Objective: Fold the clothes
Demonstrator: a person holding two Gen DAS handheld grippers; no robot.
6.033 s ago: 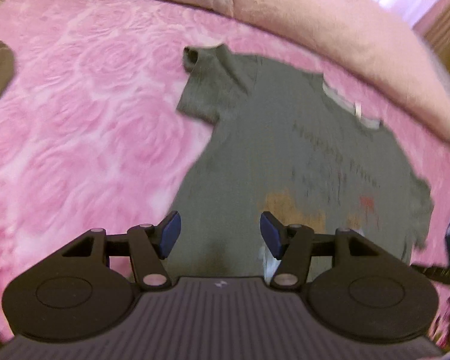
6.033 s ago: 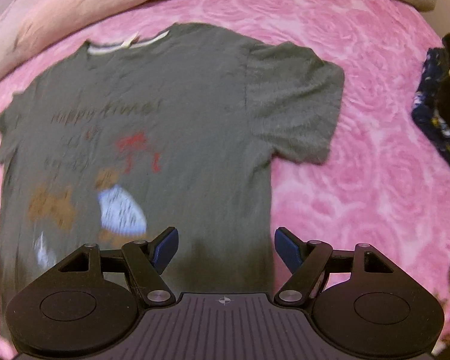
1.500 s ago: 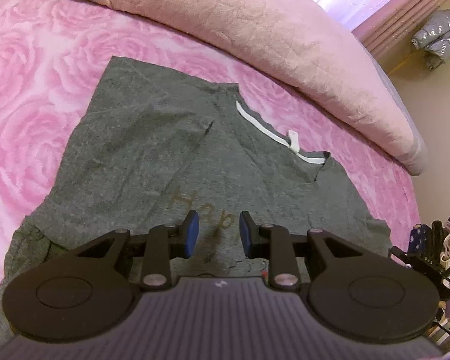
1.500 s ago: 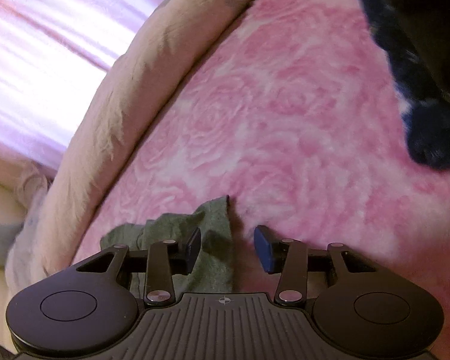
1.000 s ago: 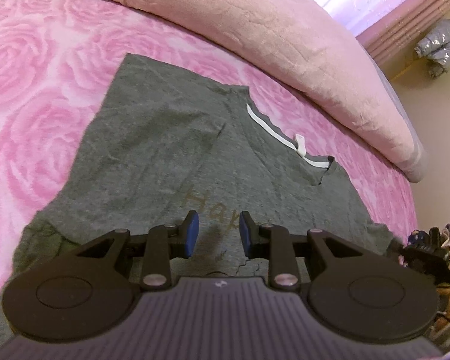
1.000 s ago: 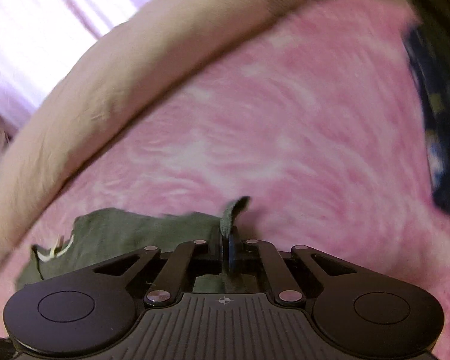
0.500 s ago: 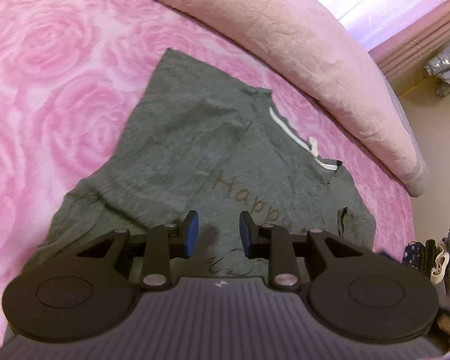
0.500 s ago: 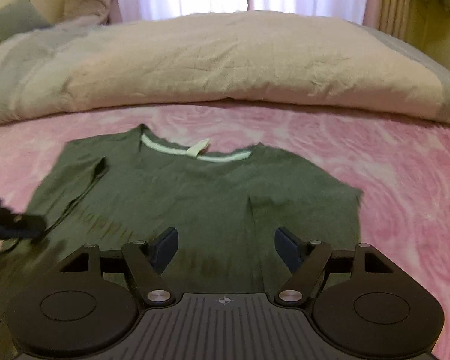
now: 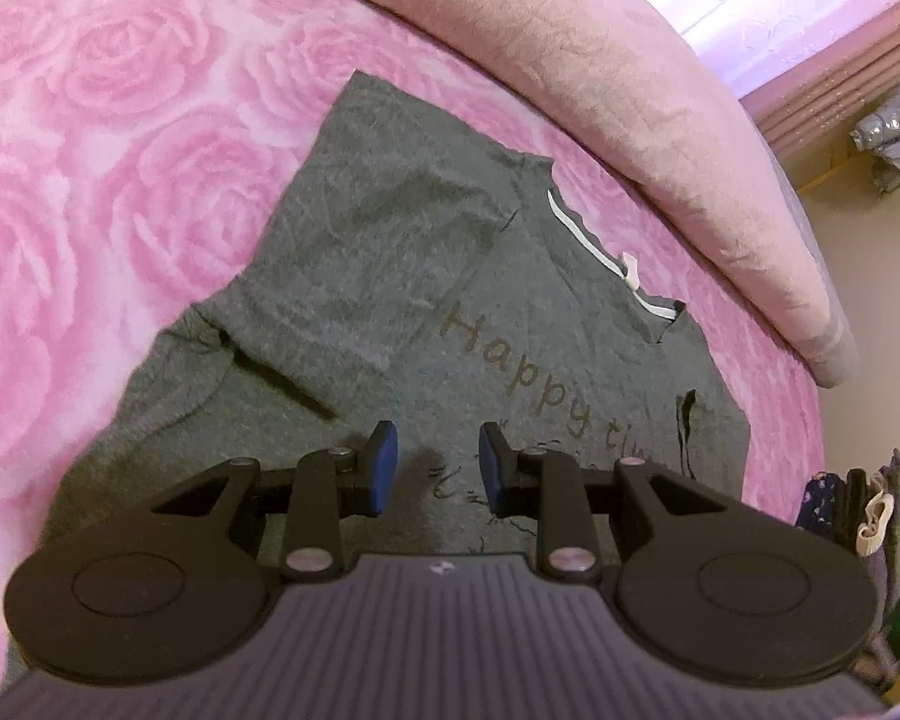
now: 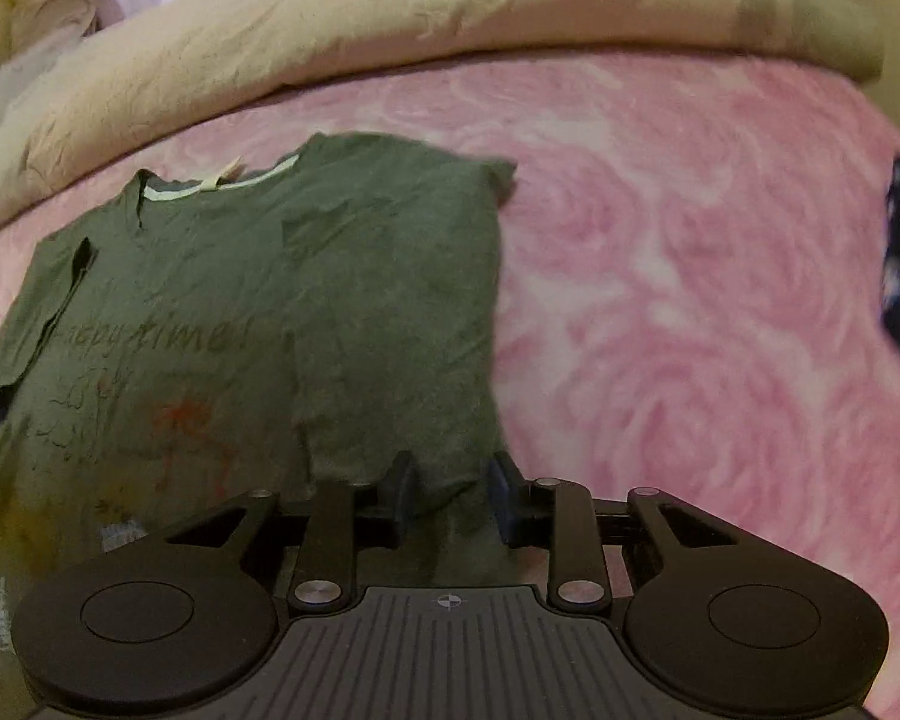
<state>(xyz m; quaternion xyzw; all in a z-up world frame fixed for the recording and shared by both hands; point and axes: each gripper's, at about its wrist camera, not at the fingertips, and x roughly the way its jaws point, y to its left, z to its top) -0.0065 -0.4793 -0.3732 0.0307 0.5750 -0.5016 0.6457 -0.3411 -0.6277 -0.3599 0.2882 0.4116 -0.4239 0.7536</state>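
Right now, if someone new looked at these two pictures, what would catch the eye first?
First, the grey T-shirt lying flat in the middle of the pink rose-patterned blanket, with "Happy time" printed on its chest and both sleeves folded inward. Next, the right gripper, its fingers closing at the shirt's side edge with cloth between them. Behind the shirt, a rolled beige duvet runs along the bed.

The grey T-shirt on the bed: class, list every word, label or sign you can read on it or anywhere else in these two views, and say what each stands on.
"Happy ti", chest of the grey T-shirt; cut off by the left gripper.
"appy time", same print in the right wrist view, blurred; first letter lost in a fold.
Small scribbled lines below it: too small to read.
White neck tag: no text visible.
White marks at the hem: blurred, unreadable.
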